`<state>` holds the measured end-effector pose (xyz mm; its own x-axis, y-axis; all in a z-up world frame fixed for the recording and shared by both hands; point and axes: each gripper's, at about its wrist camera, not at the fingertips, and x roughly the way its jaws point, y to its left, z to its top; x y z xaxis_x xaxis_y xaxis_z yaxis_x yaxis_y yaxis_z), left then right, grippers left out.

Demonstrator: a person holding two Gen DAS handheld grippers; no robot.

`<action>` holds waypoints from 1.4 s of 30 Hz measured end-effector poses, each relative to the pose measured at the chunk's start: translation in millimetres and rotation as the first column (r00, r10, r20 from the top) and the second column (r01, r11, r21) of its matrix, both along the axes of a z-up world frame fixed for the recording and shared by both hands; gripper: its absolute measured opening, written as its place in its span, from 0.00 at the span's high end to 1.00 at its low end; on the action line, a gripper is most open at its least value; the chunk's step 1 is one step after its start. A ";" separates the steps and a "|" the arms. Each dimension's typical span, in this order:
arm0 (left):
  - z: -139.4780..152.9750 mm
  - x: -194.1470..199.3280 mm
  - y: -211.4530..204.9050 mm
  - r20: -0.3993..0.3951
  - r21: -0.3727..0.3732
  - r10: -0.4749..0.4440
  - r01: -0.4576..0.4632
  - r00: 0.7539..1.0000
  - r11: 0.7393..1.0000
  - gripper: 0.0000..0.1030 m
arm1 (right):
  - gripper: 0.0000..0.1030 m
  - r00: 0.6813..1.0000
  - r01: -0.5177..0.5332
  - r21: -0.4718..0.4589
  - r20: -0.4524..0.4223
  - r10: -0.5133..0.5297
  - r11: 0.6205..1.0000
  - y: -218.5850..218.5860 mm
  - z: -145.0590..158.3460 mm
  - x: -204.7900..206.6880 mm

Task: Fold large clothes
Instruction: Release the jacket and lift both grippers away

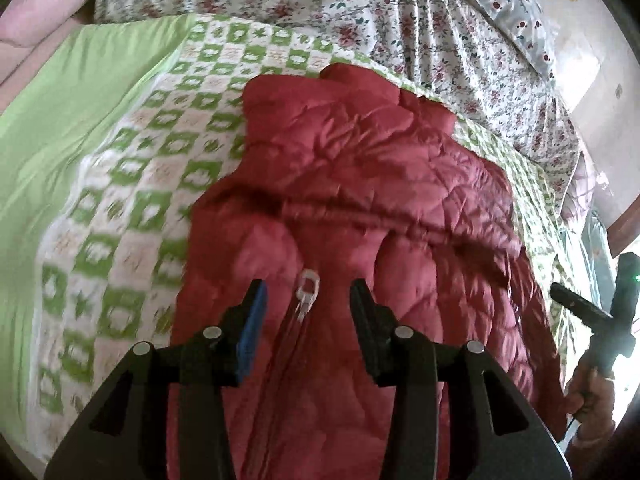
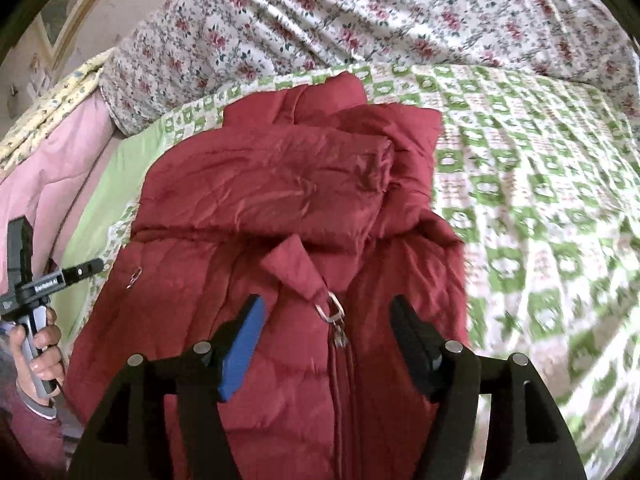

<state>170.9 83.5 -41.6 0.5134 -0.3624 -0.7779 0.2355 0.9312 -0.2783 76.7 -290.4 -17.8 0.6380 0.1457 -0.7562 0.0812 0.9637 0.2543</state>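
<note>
STEP: between folds – red padded jacket (image 2: 304, 216) lies partly folded on the green checked quilt (image 2: 540, 184), sleeve laid across chest | LEFT: left gripper (image 1: 306, 300) released, empty | RIGHT: right gripper (image 2: 326, 316) released, above zipper pull (image 2: 334, 312) | NEXT: grasp hem at 6 o'clock – fold toward collar at 12 o'clock.

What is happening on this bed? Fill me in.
A person is folding a red puffer jacket laid on a green checked bedspread. Its sleeves are already folded across the body. Both grippers, the left gripper and right gripper, hover open above the jacket with nothing between their fingers, near the zipper.
</note>
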 end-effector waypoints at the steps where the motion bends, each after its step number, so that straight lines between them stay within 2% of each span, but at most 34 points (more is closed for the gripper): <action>1: -1.9 -5.2 3.5 -0.007 -0.002 0.006 -0.006 1.000 1.000 0.61 | 0.34 1.000 0.006 -0.001 0.002 -0.006 1.000 -0.6 1.3 -4.2; 4: -7.4 -19.3 13.0 -0.025 -0.008 0.019 -0.019 1.000 1.000 0.61 | 0.32 1.000 0.024 -0.012 0.006 -0.024 1.000 -5.6 3.1 -24.2; 15: -9.1 -59.8 39.5 -0.029 0.005 0.058 -0.058 0.998 0.998 0.61 | 0.26 0.994 0.077 -0.074 -0.071 -0.082 0.994 -9.7 -17.3 -83.5; 20: -8.0 -72.9 45.7 -0.024 0.013 0.057 -0.057 0.998 0.998 0.60 | 0.24 0.992 0.052 -0.129 -0.108 -0.067 0.990 6.1 -22.4 -98.8; 24: -9.9 -83.0 51.3 -0.021 0.023 0.057 -0.057 0.998 0.998 0.55 | 0.24 0.987 0.031 -0.223 -0.147 -0.065 0.974 18.7 -28.7 -111.5; 29: -14.1 -92.9 61.9 -0.026 0.035 0.061 -0.060 0.998 0.998 0.54 | 0.24 0.978 0.079 -0.277 -0.162 -0.128 0.958 5.9 -26.6 -139.7; 36: -21.2 -103.3 75.1 -0.046 0.029 0.068 -0.067 0.997 0.997 0.54 | 0.25 0.975 0.121 -0.205 -0.159 -0.155 0.971 -13.6 -25.9 -166.2; 39: -25.1 -107.7 79.5 -0.064 0.011 0.063 -0.062 0.996 0.998 0.46 | 0.27 0.979 0.133 -0.163 -0.135 -0.156 0.978 -12.9 -23.5 -171.2; 42: -28.5 -111.5 82.3 -0.074 0.012 0.065 -0.064 0.995 0.998 0.46 | 0.27 0.986 0.120 -0.110 -0.104 -0.131 0.987 -8.7 -18.3 -173.1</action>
<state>59.5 165.8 -70.1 0.4759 -0.3224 -0.8183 0.1538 0.9466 -0.2835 -96.3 -299.1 -36.2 0.5578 -0.0125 -0.8299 0.2251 0.9647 0.1368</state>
